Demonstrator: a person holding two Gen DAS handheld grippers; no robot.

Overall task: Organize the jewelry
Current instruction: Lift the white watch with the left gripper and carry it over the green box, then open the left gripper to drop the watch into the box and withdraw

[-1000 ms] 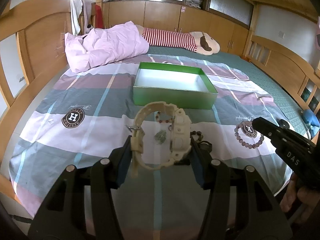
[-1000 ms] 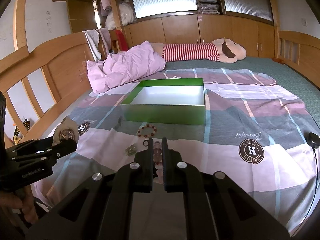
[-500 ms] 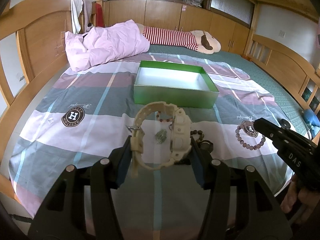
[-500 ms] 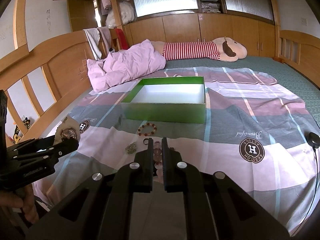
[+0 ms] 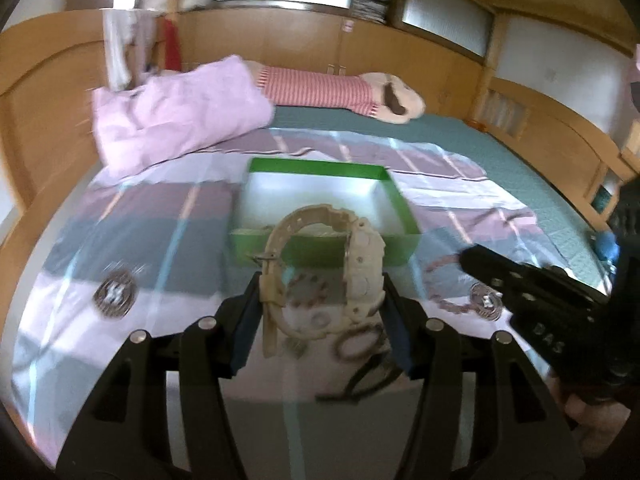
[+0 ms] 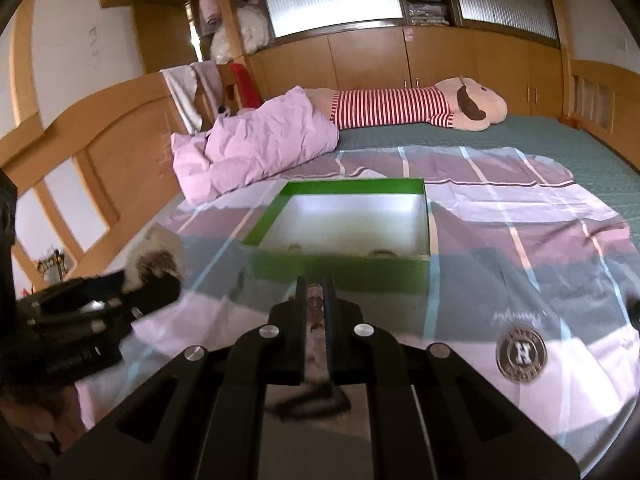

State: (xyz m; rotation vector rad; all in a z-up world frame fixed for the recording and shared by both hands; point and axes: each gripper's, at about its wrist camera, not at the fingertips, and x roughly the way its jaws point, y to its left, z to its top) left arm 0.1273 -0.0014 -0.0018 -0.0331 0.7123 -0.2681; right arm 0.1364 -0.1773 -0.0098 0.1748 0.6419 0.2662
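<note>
Both grippers are nearing the green box (image 5: 320, 254): left gripper (image 5: 322, 300) jaws clamping the cream watch (image 5: 324, 268), right gripper (image 6: 316, 308) jaws pinching a pale beaded bracelet (image 6: 315, 308).

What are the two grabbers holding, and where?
The left gripper squeezes a cream plastic wristwatch: strap on one side, case on the other. The right gripper pinches something small and pale; what it is cannot be told.

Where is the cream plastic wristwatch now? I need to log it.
The cream plastic wristwatch is clamped in the left gripper, centre of the left wrist view, held before the green box.
</note>
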